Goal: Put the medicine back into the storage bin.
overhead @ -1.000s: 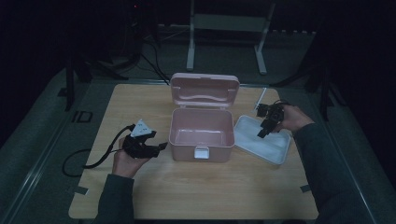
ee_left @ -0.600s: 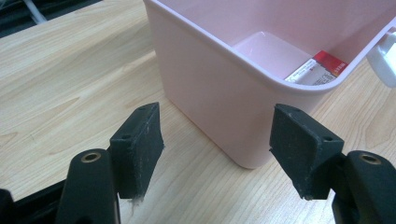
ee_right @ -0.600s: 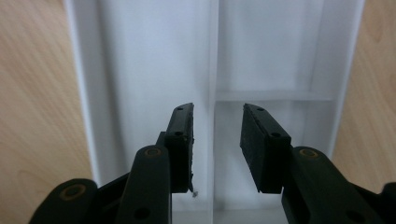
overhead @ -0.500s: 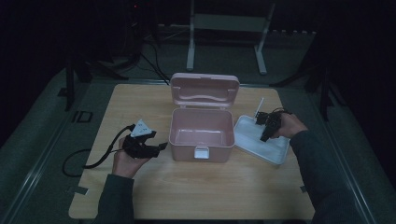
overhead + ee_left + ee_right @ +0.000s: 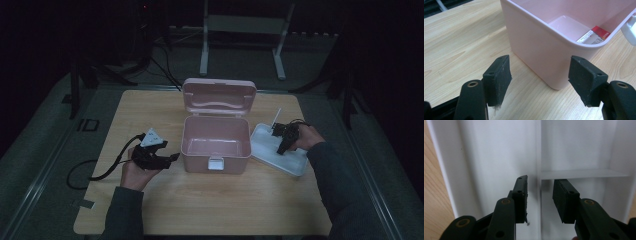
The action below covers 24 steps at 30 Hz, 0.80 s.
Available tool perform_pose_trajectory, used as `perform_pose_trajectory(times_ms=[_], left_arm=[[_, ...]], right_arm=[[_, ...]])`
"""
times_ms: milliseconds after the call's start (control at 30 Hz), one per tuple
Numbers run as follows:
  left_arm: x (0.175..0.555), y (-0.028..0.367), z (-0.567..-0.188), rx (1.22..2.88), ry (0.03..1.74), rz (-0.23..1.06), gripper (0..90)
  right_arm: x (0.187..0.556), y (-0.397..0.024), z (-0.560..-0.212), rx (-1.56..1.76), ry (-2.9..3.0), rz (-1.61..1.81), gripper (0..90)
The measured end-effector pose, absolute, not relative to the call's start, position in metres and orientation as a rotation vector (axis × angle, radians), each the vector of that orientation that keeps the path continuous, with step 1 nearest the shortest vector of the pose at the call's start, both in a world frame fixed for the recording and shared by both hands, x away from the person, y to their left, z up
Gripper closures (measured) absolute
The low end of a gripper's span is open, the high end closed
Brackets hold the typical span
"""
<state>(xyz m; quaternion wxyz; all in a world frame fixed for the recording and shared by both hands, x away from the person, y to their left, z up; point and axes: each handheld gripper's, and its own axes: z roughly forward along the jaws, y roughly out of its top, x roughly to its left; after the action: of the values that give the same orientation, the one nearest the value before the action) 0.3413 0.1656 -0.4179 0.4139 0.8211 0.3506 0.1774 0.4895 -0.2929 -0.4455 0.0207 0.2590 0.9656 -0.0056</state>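
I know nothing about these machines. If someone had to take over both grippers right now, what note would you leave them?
Left gripper: open, holding nothing, resting on the wooden table beside the open pink plastic box.
Right gripper: down in the white divided plastic tray, jaws either side of its centre divider; they have just been closing, and a gap shows, so no grip yet.
Done: box lid up.
Left, probably: grip the divider, lift the tray, seat it in the box.

The white tray's (image 5: 499, 157) edges are cut off; the box's (image 5: 554, 50) label is too small to read.
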Motion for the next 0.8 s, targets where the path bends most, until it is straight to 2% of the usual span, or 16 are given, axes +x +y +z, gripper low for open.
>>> perform_pose_trajectory(times_ms=[300, 433, 700, 733, 800], left_arm=[[0.3414, 0.1653, -0.4182, 2.066, 0.881, 0.446, 33.9], [0.3414, 0.1654, -0.4182, 2.066, 0.881, 0.448, 33.9], [0.3413, 0.1657, -0.4183, 2.067, 0.881, 0.448, 33.9], [0.3412, 0.1658, -0.4182, 2.066, 0.880, 0.448, 33.9], [0.3413, 0.1655, -0.4184, 2.066, 0.881, 0.448, 33.9]], right_arm=[[0.4902, -0.2922, -0.4474, 0.752, 3.002, -0.034, 73.4], [0.4911, -0.2912, -0.4495, 0.750, 3.015, -0.040, 81.0], [0.4929, -0.2851, -0.4524, 0.748, 3.024, -0.075, 84.1], [0.4924, -0.2850, -0.4526, 0.736, 3.018, -0.070, 87.8], [0.4912, -0.2855, -0.4527, 0.721, 3.018, -0.059, 88.3]])
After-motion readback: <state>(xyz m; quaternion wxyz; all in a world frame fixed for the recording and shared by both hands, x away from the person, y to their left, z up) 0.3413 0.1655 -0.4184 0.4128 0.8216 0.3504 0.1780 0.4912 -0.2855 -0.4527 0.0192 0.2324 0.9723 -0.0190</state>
